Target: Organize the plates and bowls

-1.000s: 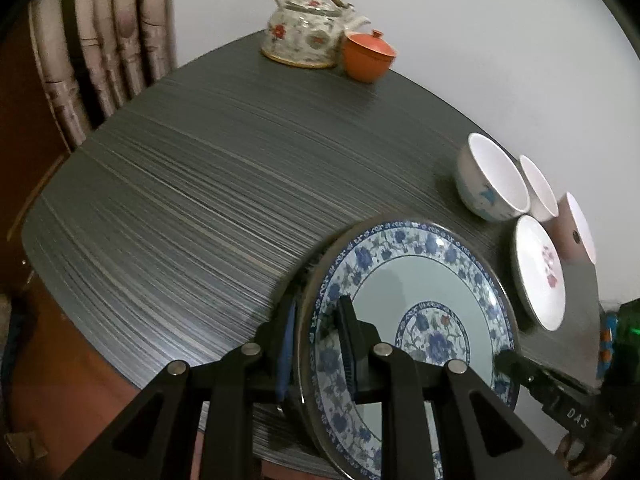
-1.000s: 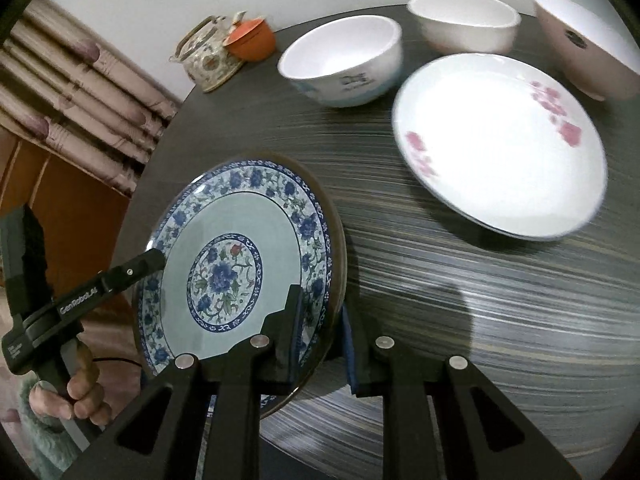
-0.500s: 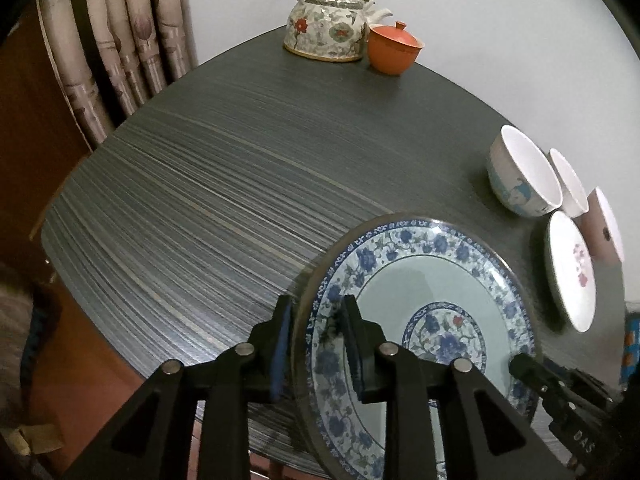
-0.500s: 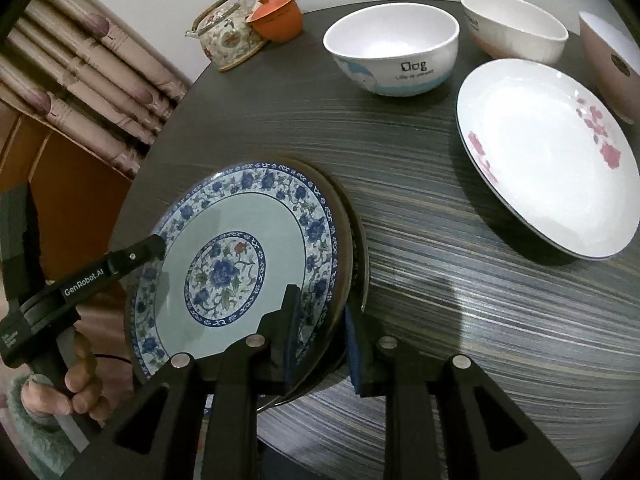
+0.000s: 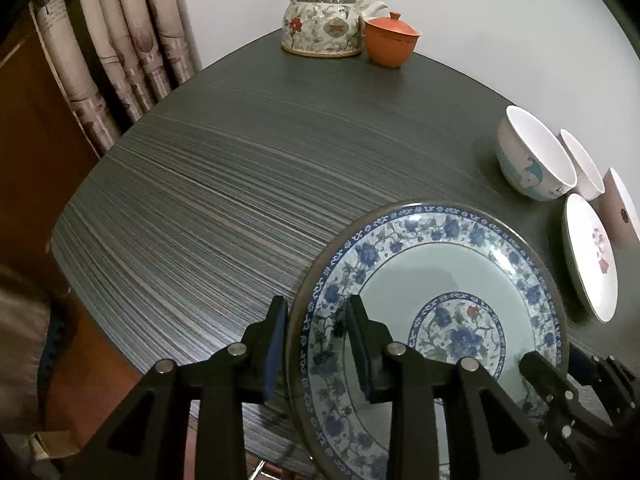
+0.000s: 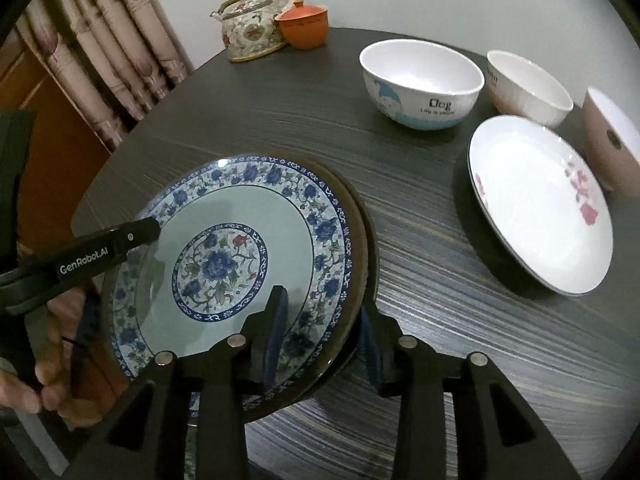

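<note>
In the left wrist view, the fingers (image 5: 276,344) of the left gripper (image 5: 316,340) stand a little apart astride the near-left rim of the blue floral plate (image 5: 436,312), one pad outside the rim and one over the patterned border. A gap shows on each side of the rim, so the pads do not press on it; the jaws have just been opening, with the plate's edge between them. The plate lies on the dark striped table (image 5: 240,184) at its near edge. Just right of the fingers, across the plate, the black tips of the right gripper (image 5: 544,376) reach its far rim. Beyond and to the right stand a white bowl with a blue picture (image 5: 532,160), a second white bowl (image 5: 584,164), a pink bowl (image 5: 620,208) and a white plate with pink flowers (image 5: 588,256). Far ahead stand a floral teapot (image 5: 320,28) and an orange lidded cup (image 5: 390,40), touching. Curtains (image 5: 120,40) hang to the left.

In the right wrist view, the fingers (image 6: 276,328) of the right gripper (image 6: 324,332) likewise stand loosely astride the plate's (image 6: 248,248) near-right rim, not gripping; these jaws too have just been opening. Left of them, the left gripper's (image 6: 136,236) black finger lies over the opposite rim, a hand (image 6: 36,384) grasping its handle. Ahead and to the right lie the flowered white plate (image 6: 536,204) and the three bowls (image 6: 420,84).
</note>
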Motion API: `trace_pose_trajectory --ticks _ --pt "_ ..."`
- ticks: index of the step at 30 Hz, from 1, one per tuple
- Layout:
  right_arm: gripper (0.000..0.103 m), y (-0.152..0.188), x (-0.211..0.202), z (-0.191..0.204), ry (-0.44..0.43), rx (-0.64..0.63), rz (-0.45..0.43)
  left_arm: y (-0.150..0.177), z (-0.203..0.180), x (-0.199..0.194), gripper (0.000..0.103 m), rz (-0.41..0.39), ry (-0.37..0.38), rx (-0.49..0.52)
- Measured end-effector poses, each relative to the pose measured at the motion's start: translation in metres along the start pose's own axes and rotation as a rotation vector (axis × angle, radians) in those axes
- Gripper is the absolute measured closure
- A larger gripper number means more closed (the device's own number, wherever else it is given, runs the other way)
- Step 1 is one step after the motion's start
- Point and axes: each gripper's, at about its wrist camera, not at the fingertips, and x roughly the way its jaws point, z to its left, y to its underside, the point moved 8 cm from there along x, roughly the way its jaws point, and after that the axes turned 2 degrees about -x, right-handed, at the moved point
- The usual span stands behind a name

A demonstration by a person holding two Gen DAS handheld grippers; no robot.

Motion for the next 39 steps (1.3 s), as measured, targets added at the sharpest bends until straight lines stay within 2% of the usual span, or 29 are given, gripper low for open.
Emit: trace_pose_trajectory --ticks 2,3,6,9,12,15,17,27,39 --pt "0.067 -0.001 0.001 -0.002 0.009 -0.004 -0.004 0.004 -0.004 0.001 0.072 -0.060 -0.030 -0.015" --pt "0.065 -0.001 0.001 -0.002 0.018 -0.017 -0.008 0.006 -0.007 -0.001 0.072 -0.105 -0.070 0.005" --pt "0.061 0.000 0.004 -0.002 0.057 -0.051 -0.011 0.011 -0.019 -0.004 0.071 -0.146 -0.171 0.108" --pt "0.059 0.000 0.004 0.000 0.051 -0.078 -0.020 0.010 -0.018 -0.008 0.071 -0.132 -0.141 0.081" --pt "0.058 0.001 0.006 -0.003 0.028 -0.054 -0.013 0.005 -0.017 -0.018 0.071 -0.119 -0.103 0.047" --pt "0.058 0.004 0.013 -0.008 -0.016 0.002 0.018 0.000 -0.022 -0.028 0.072 -0.136 -0.119 0.091" --pt "0.058 0.005 0.014 -0.008 -0.029 0.007 0.019 -0.003 -0.029 -0.034 0.072 -0.150 -0.102 0.109" --pt "0.058 0.005 0.011 -0.007 -0.026 0.018 0.007 0.001 -0.045 -0.028 0.071 -0.102 -0.024 0.139" --pt "0.055 -0.002 -0.019 -0.017 -0.019 0.066 -0.088 0.007 -0.058 -0.034 0.070 -0.120 -0.004 0.186"
